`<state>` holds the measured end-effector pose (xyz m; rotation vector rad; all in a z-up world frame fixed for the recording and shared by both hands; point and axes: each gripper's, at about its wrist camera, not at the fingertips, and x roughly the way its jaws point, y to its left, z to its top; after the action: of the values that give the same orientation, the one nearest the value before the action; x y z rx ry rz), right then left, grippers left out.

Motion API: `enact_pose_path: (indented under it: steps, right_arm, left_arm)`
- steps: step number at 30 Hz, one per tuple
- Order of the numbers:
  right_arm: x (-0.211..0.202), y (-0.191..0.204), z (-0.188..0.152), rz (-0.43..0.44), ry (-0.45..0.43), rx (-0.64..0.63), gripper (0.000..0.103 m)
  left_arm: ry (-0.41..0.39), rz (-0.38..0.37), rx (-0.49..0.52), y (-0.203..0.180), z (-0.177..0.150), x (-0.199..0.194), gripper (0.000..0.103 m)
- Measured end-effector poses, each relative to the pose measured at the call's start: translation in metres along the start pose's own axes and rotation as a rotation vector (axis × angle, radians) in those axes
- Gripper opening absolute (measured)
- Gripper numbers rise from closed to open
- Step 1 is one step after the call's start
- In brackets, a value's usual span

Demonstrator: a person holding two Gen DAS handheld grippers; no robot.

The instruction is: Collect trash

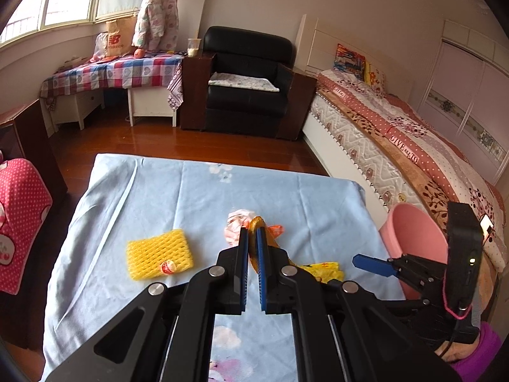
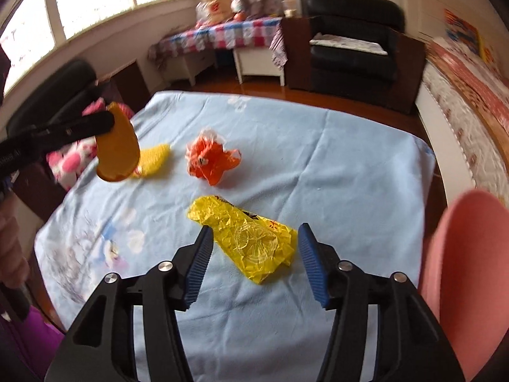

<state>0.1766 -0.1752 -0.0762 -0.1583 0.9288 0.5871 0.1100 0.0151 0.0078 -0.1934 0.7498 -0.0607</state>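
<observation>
Your left tongs [image 1: 252, 232] were clenched on a flat amber-orange plastic piece [image 2: 117, 146], lifted clear of the blue-sheeted bench [image 2: 350, 159]. Your right tongs [image 2: 253, 238] stood released, spread on either side of a crumpled yellow foil wrapper [image 2: 251, 242] lying on the sheet, angled downward. Farther out lay a crumpled orange plastic bag [image 2: 211, 159] and a yellow foam fruit net [image 1: 159, 254]. The pink plastic bin [image 1: 413, 238] stood beside the bench's right edge; its contents weren't visible.
</observation>
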Motion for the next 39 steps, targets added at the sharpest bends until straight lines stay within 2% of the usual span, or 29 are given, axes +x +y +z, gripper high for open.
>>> enact_pose_path:
  steps: [5,9,11,14,17,26,31,39]
  right_arm:
    - [0.030,-0.006,0.002,-0.044,0.064,-0.034,0.057]
    - [0.033,-0.005,-0.005,-0.013,0.065,-0.040,0.056]
    - [0.029,-0.001,-0.009,-0.002,0.049,-0.046,0.039]
    - [0.019,0.001,-0.015,0.016,0.013,-0.008,0.018]
    - [0.008,0.004,-0.021,0.021,-0.020,0.032,0.014]
    - [-0.060,-0.009,-0.035,-0.027,-0.170,0.200,0.013]
    - [-0.105,-0.029,-0.050,-0.107,-0.245,0.303,0.013]
    - [-0.156,-0.074,-0.082,-0.260,-0.311,0.477,0.013]
  left_arm:
    - [0.030,0.010,-0.016,0.009,-0.003,0.013,0.004]
    - [0.042,0.011,-0.019,0.011,-0.001,0.021,0.004]
    - [0.045,0.010,-0.017,0.010,0.000,0.025,0.004]
    - [0.045,0.008,-0.015,0.008,0.000,0.026,0.005]
    - [0.045,0.009,-0.015,0.006,0.000,0.026,0.005]
    - [0.021,-0.018,0.020,-0.021,-0.004,0.018,0.005]
    - [0.010,-0.069,0.072,-0.056,-0.004,0.014,0.004]
    - [-0.024,-0.187,0.167,-0.120,0.001,0.007,0.005]
